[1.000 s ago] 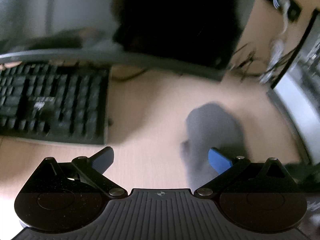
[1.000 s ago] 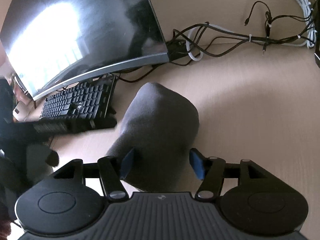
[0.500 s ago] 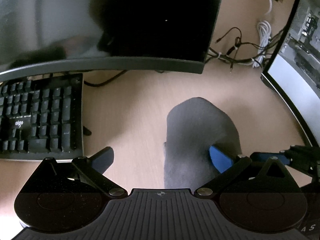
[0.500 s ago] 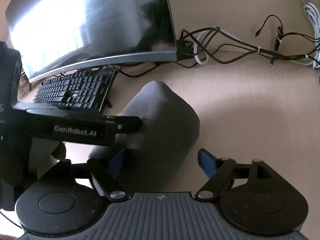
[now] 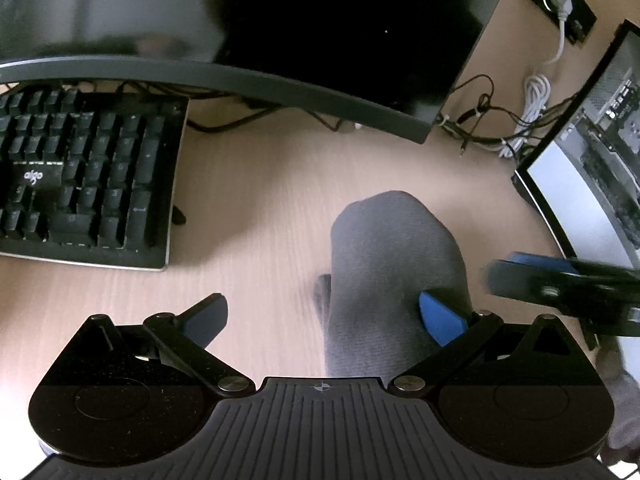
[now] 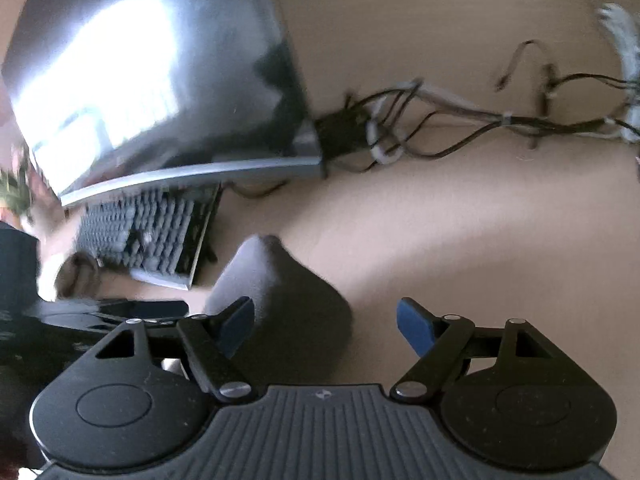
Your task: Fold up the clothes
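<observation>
A grey sock [image 5: 390, 264] lies on the wooden desk, toe pointing away. My left gripper [image 5: 324, 318] is open with its jaws wide; the sock lies between them, against the right blue pad [image 5: 442, 318]. In the right wrist view the sock [image 6: 288, 304] sits between the jaws of my right gripper [image 6: 326, 322], which is open, nearer its left pad [image 6: 236, 322]. The right gripper also shows in the left wrist view [image 5: 560, 284], just right of the sock. The left gripper shows blurred in the right wrist view [image 6: 120, 308].
A black keyboard [image 5: 84, 176] lies at the left, under a curved monitor [image 5: 248, 28]. A second monitor [image 5: 592, 176] stands at the right. Tangled cables [image 6: 460, 120] lie at the back of the desk [image 5: 248, 216]. A power strip [image 5: 560, 0] is at the far right.
My right gripper has opened wider and pulled back and right, so the sock sits lower left between its jaws. My left gripper has steadied over the sock, still open.
</observation>
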A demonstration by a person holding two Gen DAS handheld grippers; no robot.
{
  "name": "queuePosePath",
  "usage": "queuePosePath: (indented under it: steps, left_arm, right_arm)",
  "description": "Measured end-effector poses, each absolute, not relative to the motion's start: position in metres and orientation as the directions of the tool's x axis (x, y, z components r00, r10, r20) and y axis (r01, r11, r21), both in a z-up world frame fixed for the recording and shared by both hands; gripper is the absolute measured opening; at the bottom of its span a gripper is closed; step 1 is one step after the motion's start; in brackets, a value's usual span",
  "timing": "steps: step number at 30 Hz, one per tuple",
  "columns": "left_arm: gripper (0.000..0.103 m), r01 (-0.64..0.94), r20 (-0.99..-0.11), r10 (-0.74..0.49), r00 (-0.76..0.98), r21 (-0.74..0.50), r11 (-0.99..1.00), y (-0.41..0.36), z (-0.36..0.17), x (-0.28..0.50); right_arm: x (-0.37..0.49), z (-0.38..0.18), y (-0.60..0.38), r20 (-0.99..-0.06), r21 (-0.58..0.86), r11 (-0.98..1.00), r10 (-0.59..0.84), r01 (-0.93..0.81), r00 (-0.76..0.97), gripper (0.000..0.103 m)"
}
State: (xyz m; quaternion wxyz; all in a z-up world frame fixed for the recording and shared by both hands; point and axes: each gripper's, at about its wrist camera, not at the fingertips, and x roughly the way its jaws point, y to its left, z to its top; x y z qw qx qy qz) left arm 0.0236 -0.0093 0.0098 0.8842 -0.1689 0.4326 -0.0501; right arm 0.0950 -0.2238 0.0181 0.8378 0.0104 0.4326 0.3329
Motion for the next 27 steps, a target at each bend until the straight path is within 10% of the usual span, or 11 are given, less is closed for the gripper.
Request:
queuePosePath:
  steps: [20, 27]
  left_arm:
    - [0.103, -0.077, -0.765, -0.275, 0.583, -0.389, 0.918, -0.003, 0.002, 0.03]
    - [0.103, -0.099, -0.757, -0.324, 0.567, -0.453, 0.886, 0.001, -0.006, 0.03]
  right_arm:
    - [0.047, 0.009, -0.218, -0.704, 0.459, 0.697, 0.663, -0.551, 0.253, 0.094]
    - [0.054, -0.003, -0.211, -0.687, 0.527, 0.665, 0.7, -0.529, 0.197, 0.084]
